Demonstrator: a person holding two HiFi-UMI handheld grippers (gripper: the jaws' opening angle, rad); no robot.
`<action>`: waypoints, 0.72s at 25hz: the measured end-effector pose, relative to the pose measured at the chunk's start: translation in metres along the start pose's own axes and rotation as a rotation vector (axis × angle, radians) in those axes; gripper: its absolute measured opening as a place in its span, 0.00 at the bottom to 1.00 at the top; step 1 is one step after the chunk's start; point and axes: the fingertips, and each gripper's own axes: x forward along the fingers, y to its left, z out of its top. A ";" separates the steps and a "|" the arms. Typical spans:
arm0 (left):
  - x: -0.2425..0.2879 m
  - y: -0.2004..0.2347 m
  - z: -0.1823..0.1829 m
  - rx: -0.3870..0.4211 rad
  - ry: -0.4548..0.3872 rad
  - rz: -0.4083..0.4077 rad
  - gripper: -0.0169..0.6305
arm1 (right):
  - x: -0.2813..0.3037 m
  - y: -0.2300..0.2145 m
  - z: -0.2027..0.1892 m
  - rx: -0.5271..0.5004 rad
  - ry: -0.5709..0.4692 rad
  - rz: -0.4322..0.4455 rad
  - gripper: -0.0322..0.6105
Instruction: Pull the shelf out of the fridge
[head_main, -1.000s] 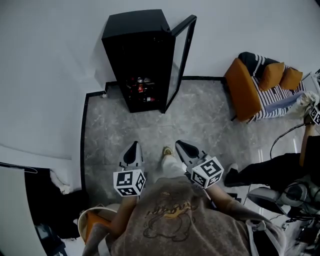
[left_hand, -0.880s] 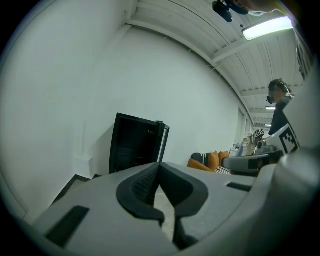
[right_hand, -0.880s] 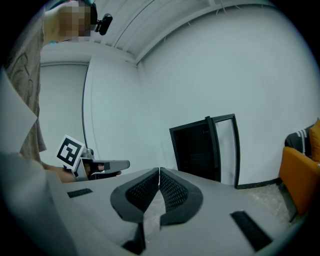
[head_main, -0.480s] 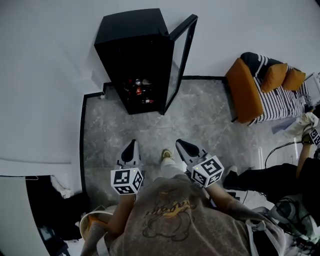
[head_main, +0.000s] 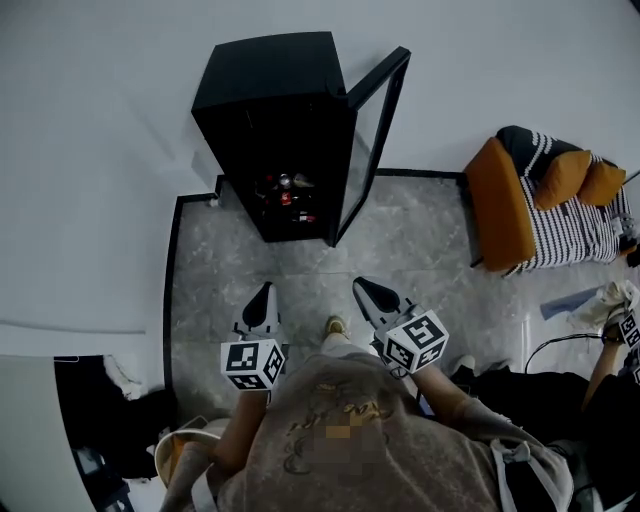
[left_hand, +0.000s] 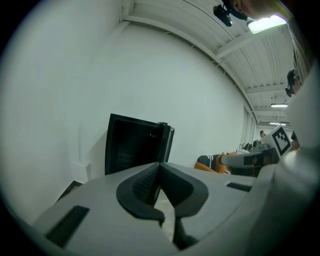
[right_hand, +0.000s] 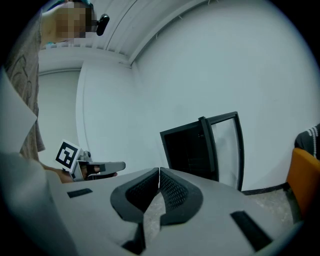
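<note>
A tall black fridge (head_main: 270, 100) was seen against the white wall, its glass-paned door (head_main: 378, 135) swung open. The shelf (head_main: 287, 205) lay inside the fridge, low in the dark compartment. It was marked out mainly by the small red and silver cans (head_main: 284, 187) resting on it. This was shown by the head view alone; in both gripper views the fridge's interior was rendered almost plain black.

The left gripper (head_main: 264, 292) and the right gripper (head_main: 362, 287) were held well short of the fridge, above the grey marbled floor (head_main: 420, 250), both pointed toward its open front. In each gripper's own view the ribbed jaws were seen pressed together with nothing between them.

Each gripper view also caught the other gripper with its marker cube, off to one side of the fridge. An orange armchair with striped cushions (head_main: 500, 210) was placed well beyond the fridge's door side. It was fully shown only from the head.
</note>
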 end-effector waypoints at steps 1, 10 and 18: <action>0.005 0.001 0.001 -0.003 -0.002 0.009 0.03 | 0.003 -0.006 0.002 0.002 0.000 0.004 0.08; 0.042 -0.003 0.021 -0.024 -0.063 0.042 0.03 | 0.021 -0.041 0.017 0.003 0.005 0.056 0.08; 0.062 -0.004 0.031 -0.040 -0.080 0.073 0.03 | 0.029 -0.069 0.030 0.006 -0.008 0.064 0.08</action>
